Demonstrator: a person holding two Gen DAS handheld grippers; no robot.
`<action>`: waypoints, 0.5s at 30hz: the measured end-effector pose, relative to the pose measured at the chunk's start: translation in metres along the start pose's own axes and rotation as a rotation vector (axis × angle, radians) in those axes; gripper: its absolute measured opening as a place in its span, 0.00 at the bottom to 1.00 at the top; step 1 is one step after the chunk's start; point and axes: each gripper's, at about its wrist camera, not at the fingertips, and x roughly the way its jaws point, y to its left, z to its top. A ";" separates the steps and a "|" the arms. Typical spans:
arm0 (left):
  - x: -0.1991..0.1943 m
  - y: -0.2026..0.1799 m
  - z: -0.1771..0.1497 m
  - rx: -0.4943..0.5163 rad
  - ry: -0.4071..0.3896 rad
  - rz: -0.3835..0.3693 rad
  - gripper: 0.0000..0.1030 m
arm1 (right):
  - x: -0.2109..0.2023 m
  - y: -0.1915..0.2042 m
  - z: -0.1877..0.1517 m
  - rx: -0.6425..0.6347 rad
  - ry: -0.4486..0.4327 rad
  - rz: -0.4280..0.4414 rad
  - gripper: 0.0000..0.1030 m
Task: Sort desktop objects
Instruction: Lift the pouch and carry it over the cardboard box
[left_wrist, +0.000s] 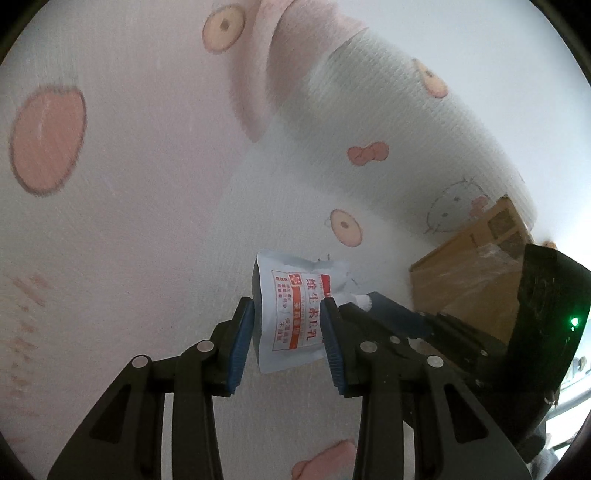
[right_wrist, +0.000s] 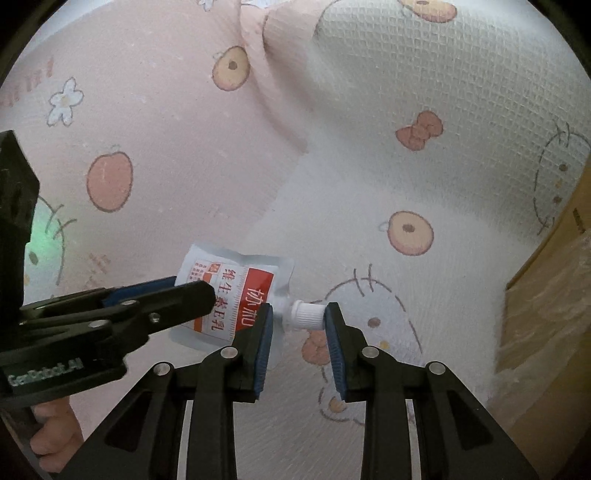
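Left wrist view first: the left gripper (left_wrist: 288, 310) had its blue pads clamped on either side of a small white pouch (left_wrist: 295, 314) with red print, jaws fairly wide since the pouch body filled the gap. The pouch hung above the pink and white cartoon-print cloth (left_wrist: 147, 184), not lying on it as far as the view showed. To the right of the pouch its white cap (left_wrist: 365, 301) poked out, with the right gripper reaching in over it, though from this side there was no telling whether that one actually had a grip. Further right sat a cardboard box (left_wrist: 472, 273) with some clear plastic on it.

The right wrist view filled in that gap. At far left a bit of the person's hand (right_wrist: 55, 424) showed under the left gripper (right_wrist: 177, 291), which came in sideways onto the pouch (right_wrist: 229, 295). In the middle, the right gripper (right_wrist: 298, 317) had its pads nearly together, pinching the ribbed white screw cap (right_wrist: 306, 314) from both sides. The box (right_wrist: 546, 295) only peeked in at the right edge, and the cat-face print under the cap was much clearer here
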 end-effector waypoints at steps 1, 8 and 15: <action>-0.005 -0.003 0.001 0.014 -0.011 0.010 0.38 | -0.003 0.000 0.001 0.006 0.000 0.015 0.25; -0.035 -0.020 0.011 0.052 -0.053 -0.011 0.38 | -0.049 0.008 0.009 -0.011 -0.052 0.011 0.25; -0.064 -0.046 0.022 0.102 -0.092 -0.090 0.38 | -0.087 -0.001 0.021 0.004 -0.095 -0.013 0.25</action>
